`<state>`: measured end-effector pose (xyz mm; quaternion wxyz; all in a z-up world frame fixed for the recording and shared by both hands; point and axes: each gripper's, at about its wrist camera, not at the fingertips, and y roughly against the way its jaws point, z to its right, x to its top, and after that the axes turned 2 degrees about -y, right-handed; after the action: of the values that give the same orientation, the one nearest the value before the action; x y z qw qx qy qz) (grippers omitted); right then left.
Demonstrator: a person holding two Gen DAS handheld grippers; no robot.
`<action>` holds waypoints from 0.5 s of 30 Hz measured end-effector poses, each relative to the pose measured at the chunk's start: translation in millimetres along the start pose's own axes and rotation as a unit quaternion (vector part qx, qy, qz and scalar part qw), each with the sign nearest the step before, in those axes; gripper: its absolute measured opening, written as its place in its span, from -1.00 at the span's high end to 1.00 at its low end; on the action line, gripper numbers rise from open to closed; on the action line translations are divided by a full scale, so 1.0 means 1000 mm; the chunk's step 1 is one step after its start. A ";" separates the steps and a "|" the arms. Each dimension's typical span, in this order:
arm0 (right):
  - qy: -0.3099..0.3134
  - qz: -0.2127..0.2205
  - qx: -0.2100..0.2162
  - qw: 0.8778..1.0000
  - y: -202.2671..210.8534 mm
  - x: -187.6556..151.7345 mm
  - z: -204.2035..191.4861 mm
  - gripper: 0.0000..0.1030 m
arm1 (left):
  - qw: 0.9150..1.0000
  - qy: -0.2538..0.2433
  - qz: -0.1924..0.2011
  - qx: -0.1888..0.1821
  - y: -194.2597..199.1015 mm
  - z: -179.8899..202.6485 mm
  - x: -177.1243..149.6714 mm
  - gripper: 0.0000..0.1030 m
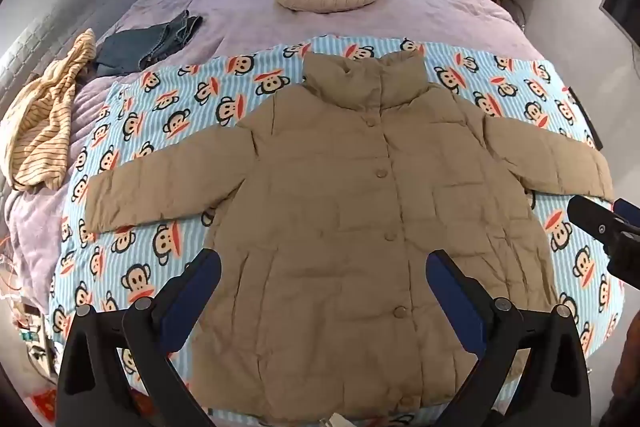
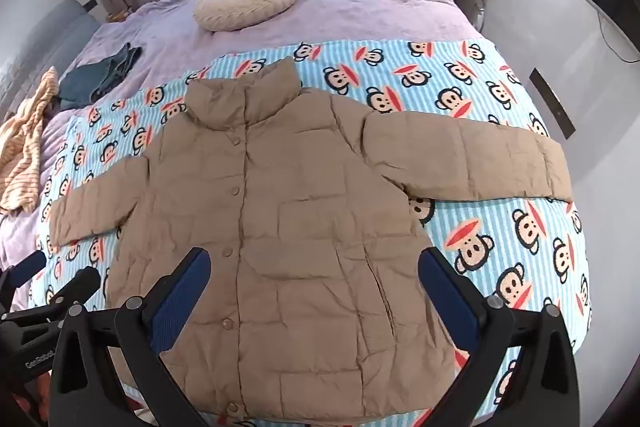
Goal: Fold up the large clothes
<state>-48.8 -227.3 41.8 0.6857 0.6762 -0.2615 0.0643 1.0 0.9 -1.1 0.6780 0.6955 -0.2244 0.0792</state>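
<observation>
Spread tools [image 1: 324, 291] [image 2: 314, 289] above flat jacket [image 1: 340, 227]

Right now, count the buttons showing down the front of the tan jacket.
6 on the tan puffer jacket: below the collar, chest, mid, lower, hem, plus one on the collar. Others may be hidden.

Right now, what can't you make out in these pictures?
- Jacket hem: left view, cut off by the bottom edge and the open left gripper.
- Jacket back: both views, it lies face up.
- Right gripper, open: hides the jacket's lower corners.
- Blanket middle: hidden under the jacket.
</observation>
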 end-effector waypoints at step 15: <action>0.019 0.014 -0.025 0.999 0.006 0.012 -0.023 -1.00 | 0.999 0.032 0.034 -0.009 0.012 -0.021 0.008 -1.00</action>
<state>-35.2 -207.6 53.6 0.7060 0.6542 -0.2591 0.0798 7.4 20.1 14.3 0.6880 0.6782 -0.2274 0.1224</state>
